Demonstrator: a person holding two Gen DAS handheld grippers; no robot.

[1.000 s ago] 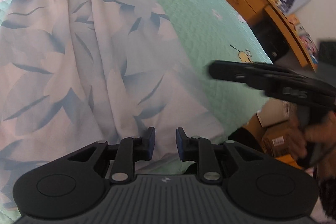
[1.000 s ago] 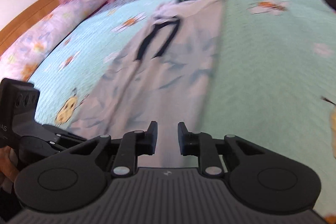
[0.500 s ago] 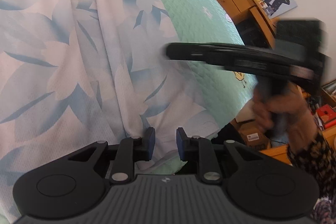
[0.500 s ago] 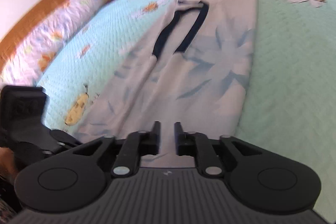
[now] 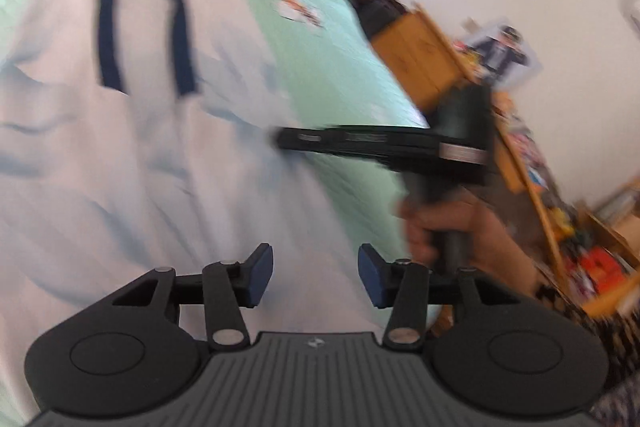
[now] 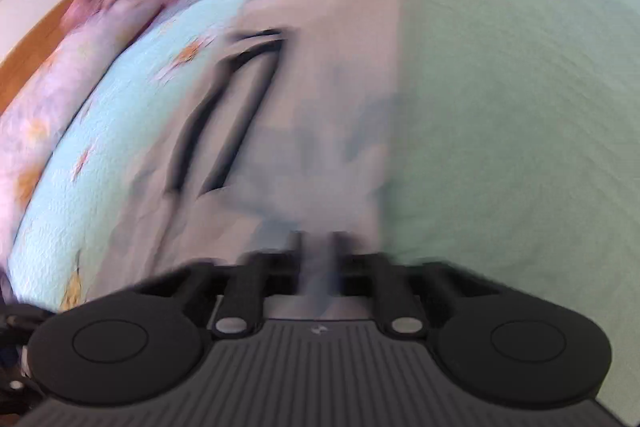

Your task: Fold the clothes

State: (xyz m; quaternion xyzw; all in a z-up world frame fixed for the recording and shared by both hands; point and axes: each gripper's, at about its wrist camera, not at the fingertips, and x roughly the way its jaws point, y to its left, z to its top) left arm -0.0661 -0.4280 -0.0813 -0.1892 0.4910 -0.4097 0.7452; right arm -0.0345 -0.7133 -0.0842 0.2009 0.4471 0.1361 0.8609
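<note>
The left tool [image 5: 316, 269] is held spread wide above the garment [image 5: 132, 163], nothing being gripped. The white, blue-flowered garment is laid flat along the green bed [image 6: 500, 131]. The right tool [image 6: 316, 247] is seen nearly pressed together, but blurred; whether cloth is pinched cannot be told.

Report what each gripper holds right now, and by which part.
The left gripper is open and holds nothing. The right gripper is too blurred to tell; its fingers sit close together over the garment.

Black left gripper [image 5: 316, 269] with blue pads [image 5: 258, 277], silver screws, ribbed grey base; right gripper [image 5: 280, 141] black; dark patterned sleeve [image 5: 600, 323].
</note>
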